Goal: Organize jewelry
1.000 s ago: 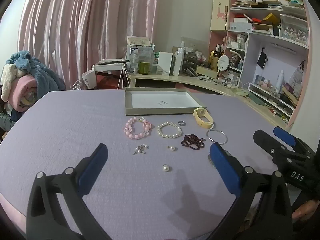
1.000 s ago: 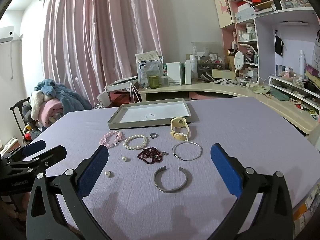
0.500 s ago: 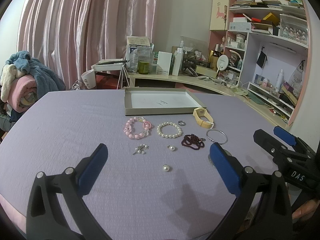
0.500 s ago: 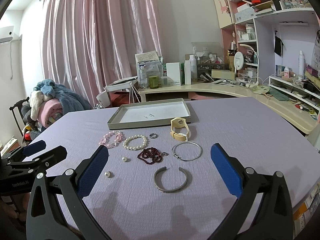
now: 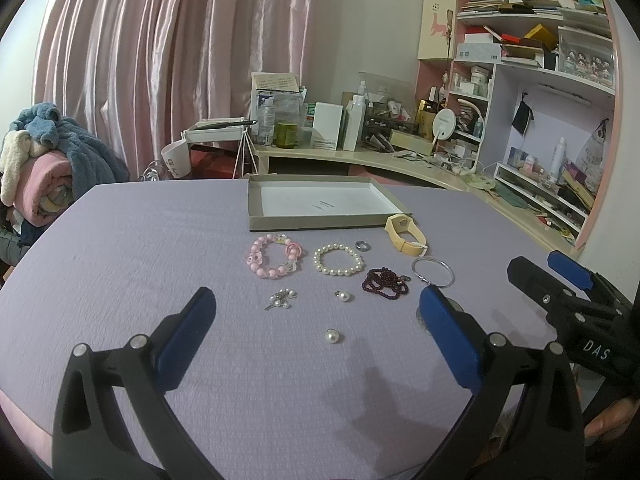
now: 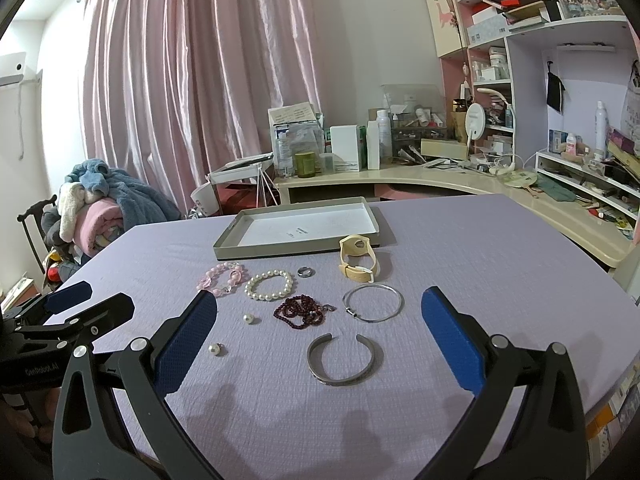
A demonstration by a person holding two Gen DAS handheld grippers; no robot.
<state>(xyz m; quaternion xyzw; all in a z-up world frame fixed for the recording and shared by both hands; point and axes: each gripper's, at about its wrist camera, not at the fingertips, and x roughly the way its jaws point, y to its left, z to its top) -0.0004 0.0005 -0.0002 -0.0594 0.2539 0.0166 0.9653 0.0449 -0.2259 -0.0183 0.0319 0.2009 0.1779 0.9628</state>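
A: Starting at the left, what lies in front of the left claw (image 5: 316,322)?

B: It hangs wide open and holds nothing. A loose pearl (image 5: 332,336) sits on the counter (image 5: 120,260) almost dead ahead, between its blue pads. A little farther off and to the left is a small silver charm cluster (image 5: 280,299), and beyond that the pink bead bracelet (image 5: 274,258).

A: And toward the middle?

B: The white pearl bracelet (image 6: 269,285), a small ring (image 6: 306,271), and the dark red bead strand (image 6: 302,311), all short of the grey tray (image 6: 296,250), which looks empty of jewelry, though the view is too distant to be sure.

A: So the right claw (image 6: 320,330)?

B: Also spread open and empty. The open silver cuff (image 6: 340,360) lies straight ahead of it, centred between the pads, its gap facing away toward the tray. The thin wire bangle (image 6: 373,302) lies just beyond, the cream watch (image 6: 357,259) farther still.

A: Which hand is nearer the cuff?

B: The right, I'd judge; from the left view the cuff is mostly hidden behind that claw's right pad. The tray lies straight beyond both.
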